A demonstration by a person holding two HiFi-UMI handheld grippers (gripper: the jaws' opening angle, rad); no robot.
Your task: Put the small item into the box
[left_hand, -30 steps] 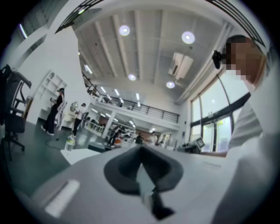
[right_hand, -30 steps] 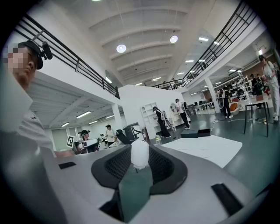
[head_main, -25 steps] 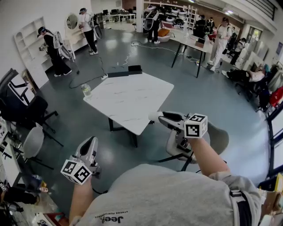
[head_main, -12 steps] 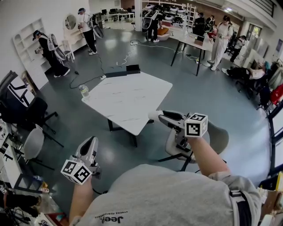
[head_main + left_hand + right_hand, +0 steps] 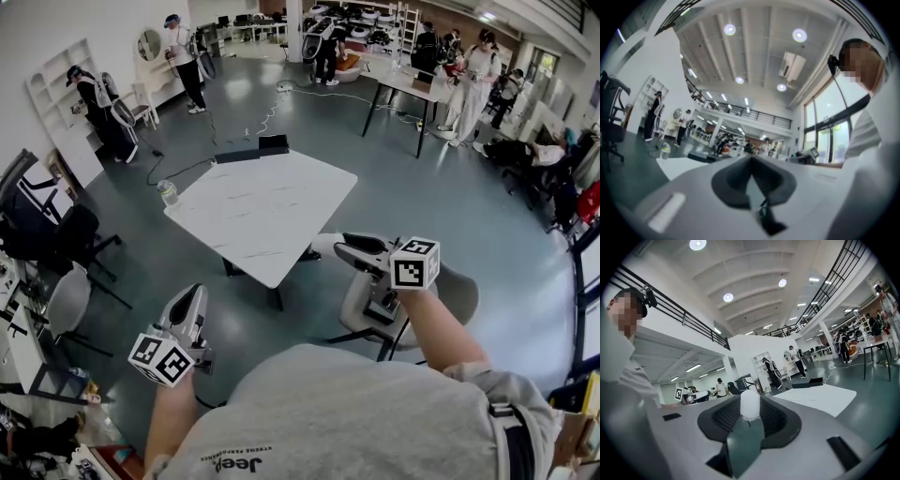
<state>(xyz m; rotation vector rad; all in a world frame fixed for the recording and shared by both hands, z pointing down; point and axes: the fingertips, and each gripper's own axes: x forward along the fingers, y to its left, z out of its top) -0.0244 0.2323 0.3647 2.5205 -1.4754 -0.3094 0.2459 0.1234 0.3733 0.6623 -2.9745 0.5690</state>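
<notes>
My right gripper (image 5: 330,247) is held level over the floor, short of the white table (image 5: 253,220), and is shut on a small white item (image 5: 750,405) pinched between its dark pads. The same item shows as a white tip (image 5: 323,246) in the head view. A black box (image 5: 272,143) lies at the table's far edge, next to a second flat black piece (image 5: 236,156). The box also shows small in the right gripper view (image 5: 809,382). My left gripper (image 5: 194,293) hangs lower left, off the table, jaws together and nothing between them (image 5: 751,158).
A clear bottle (image 5: 168,192) stands at the table's left corner. A grey chair (image 5: 450,292) sits under my right arm. Black chairs (image 5: 47,234) crowd the left side. Several people (image 5: 183,56) stand farther back, and cables (image 5: 267,117) trail on the floor.
The table and room have slid slightly left in the head view as I move. Both grippers keep their pose, and the white item stays in the right jaws.
</notes>
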